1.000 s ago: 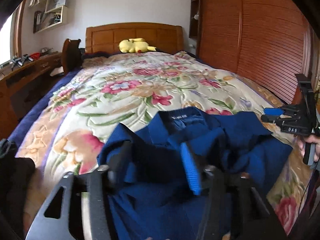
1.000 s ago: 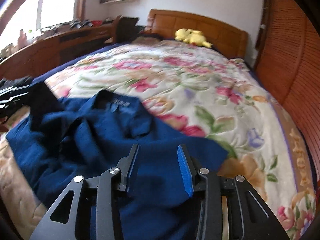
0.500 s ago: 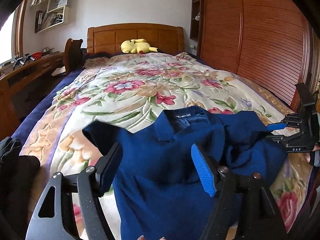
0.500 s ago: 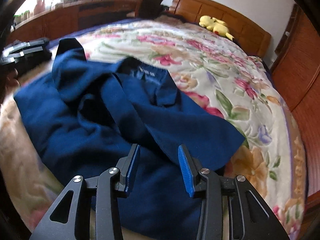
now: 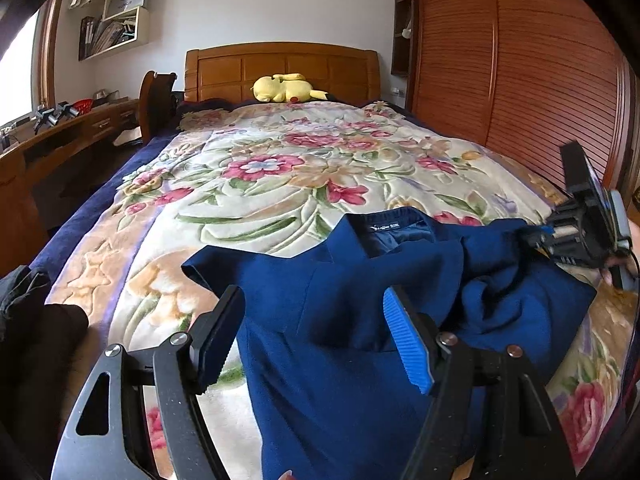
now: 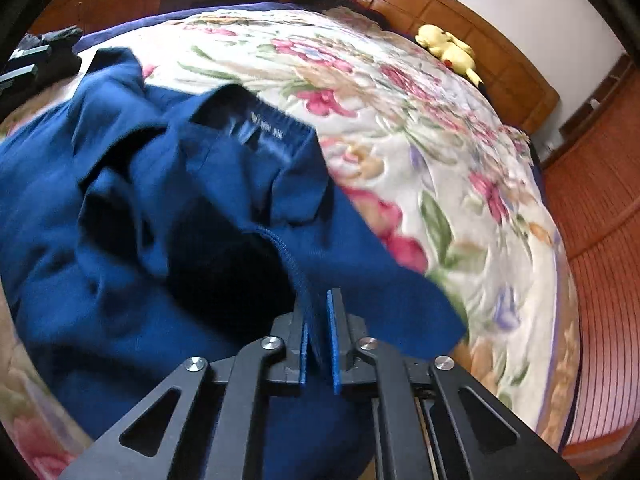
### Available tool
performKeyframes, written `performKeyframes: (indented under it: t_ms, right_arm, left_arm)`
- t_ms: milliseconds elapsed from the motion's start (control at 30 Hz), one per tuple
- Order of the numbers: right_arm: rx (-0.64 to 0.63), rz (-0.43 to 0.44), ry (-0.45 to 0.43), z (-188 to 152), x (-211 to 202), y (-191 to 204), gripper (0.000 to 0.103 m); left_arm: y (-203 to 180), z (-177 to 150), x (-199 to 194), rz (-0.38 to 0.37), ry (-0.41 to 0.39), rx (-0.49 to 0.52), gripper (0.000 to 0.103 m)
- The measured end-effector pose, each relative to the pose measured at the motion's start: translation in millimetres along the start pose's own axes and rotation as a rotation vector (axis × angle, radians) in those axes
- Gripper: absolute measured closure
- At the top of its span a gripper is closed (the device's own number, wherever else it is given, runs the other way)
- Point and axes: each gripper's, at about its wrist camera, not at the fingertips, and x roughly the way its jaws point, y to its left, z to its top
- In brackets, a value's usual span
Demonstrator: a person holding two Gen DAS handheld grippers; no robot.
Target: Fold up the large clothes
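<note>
Navy shirt (image 5: pixel 360 304), soft and limp, sprawls at the bed's (image 5: pixel 280 168) near edge; right gripper (image 6: pixel 318 332) pinches its stitched sleeve hem, left gripper (image 5: pixel 312 344) spread.

A small label (image 5: pixel 383 227) sits inside the collar of the blue shirt (image 5: pixel 360 344), with light print too small and blurred to read. No other writing can be read.

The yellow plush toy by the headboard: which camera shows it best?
The left wrist view: the yellow plush toy sits near the middle, facing the camera, fairly sharp. The right wrist view shows it smaller, tilted, near the upper edge.
</note>
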Motion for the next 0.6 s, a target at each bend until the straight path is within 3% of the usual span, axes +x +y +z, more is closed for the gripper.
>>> performKeyframes:
  t_ms: [400, 500, 600]
  right_arm:
    - [0.078, -0.028, -0.120, 113, 33, -15, 0.097]
    - [0.120, -0.044, -0.136, 125, 38, -12, 0.084]
    - [0.132, -0.028, -0.159, 125, 36, -7, 0.079]
  left_arm:
    - [18, -1, -2, 0.004, -0.012, -0.041, 0.030]
    - [20, -1, 0, 0.005, -0.006, -0.043, 0.030]
    - [21, -3, 1, 0.007, -0.002, -0.044, 0.030]
